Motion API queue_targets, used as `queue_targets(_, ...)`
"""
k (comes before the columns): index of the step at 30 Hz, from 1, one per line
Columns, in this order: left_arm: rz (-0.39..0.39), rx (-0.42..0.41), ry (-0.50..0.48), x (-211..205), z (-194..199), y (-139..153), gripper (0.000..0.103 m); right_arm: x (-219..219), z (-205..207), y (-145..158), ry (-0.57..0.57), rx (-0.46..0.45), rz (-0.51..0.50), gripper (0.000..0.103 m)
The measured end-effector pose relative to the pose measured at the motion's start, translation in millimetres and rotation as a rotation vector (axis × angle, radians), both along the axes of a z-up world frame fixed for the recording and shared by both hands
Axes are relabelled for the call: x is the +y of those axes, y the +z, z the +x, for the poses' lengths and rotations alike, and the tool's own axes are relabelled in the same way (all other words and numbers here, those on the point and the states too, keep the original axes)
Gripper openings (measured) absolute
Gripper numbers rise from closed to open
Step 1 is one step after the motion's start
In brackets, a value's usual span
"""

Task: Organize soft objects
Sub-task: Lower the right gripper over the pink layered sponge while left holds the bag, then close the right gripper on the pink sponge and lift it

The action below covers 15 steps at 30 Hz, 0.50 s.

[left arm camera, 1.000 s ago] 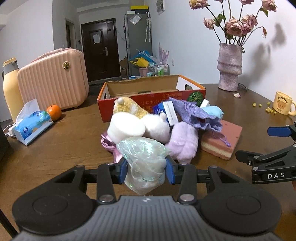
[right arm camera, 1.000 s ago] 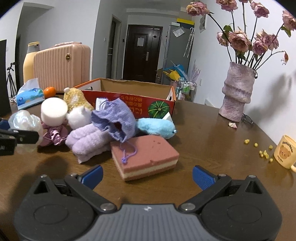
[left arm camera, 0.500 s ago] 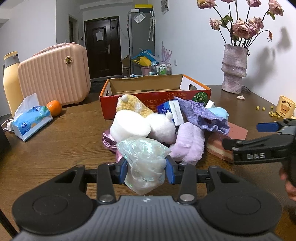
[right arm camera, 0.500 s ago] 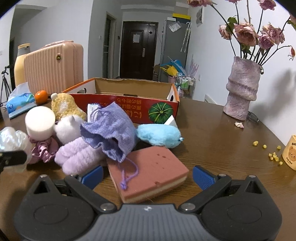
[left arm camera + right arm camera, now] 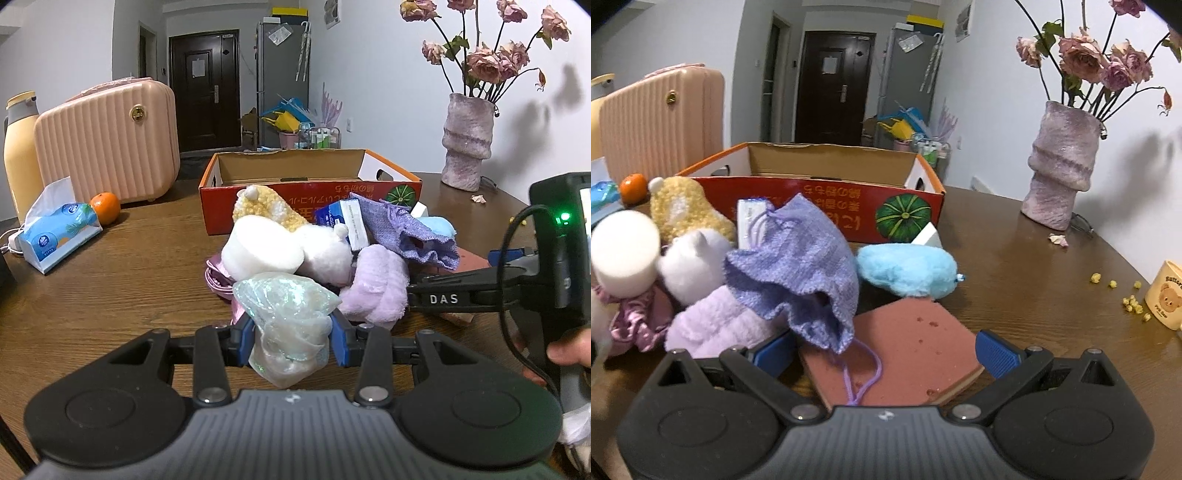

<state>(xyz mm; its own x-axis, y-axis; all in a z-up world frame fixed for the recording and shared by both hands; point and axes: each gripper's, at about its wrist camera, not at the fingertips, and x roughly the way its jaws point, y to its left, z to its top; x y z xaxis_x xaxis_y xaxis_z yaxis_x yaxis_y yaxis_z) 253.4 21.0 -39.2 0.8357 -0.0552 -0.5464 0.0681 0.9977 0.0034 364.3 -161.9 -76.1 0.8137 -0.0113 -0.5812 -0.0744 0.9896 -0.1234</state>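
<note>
The left gripper [image 5: 293,341] was clamped on an iridescent scrunchie [image 5: 286,317], while the right gripper [image 5: 884,350] stood wide apart around the pink sponge [image 5: 905,343] on the table [image 5: 1034,295]. The purple knit pouch [image 5: 798,266] draped over the sponge, its drawstring trailing, so closing there risked snagging both. Both grippers tilted downward toward the pile before the cardboard box [image 5: 827,192].

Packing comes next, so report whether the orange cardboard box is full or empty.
Cannot tell fully: the orange cardboard box stands open, and only bare inner walls show above its rim; its floor is hidden.
</note>
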Motion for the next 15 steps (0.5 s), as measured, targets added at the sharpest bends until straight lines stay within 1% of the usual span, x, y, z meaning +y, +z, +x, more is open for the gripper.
queue_targets(5,-0.001,-0.002,0.000,0.2,-0.6,0.1,0.042,2.2,1.1,-4.1,-0.032,0.002,-0.019,0.103)
queue_targets(15,-0.001,-0.001,0.000,0.4,-0.8,0.0,0.042,-7.6,-0.7,-7.0,-0.084,0.007,-0.014,0.103)
